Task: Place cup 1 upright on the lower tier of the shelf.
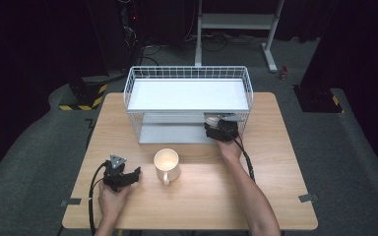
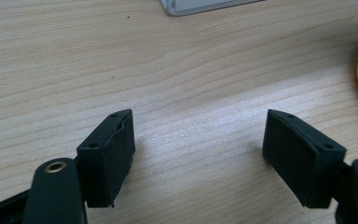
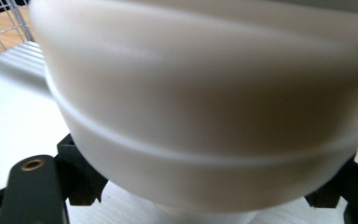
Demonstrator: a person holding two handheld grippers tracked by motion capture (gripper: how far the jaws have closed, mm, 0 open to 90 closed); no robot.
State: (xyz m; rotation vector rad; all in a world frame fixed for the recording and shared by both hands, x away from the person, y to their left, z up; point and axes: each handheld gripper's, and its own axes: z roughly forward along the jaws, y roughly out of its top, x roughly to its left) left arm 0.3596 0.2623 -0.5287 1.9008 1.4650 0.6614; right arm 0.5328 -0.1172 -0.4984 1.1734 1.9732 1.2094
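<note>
Pale wood grain is showing under the left gripper (image 2: 198, 154), whose black jaws are standing wide apart over the light wooden table (image 1: 275, 162), holding nothing. In the high view the left hand (image 1: 110, 199) is resting it near the front-left edge, with bare tabletop around it. Just to its right a cream ceramic mug (image 1: 167, 165) is standing upright, handle toward the person. The right gripper (image 1: 221, 129) is reaching into the lower tier of the white wire two-tier rack (image 1: 130, 81), jaws clamped on a cream rounded bowl (image 3: 200, 112).

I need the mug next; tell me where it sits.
In the high view the mug stands on the table, centre-front, between the left tongs and the wire rack behind it.
</note>
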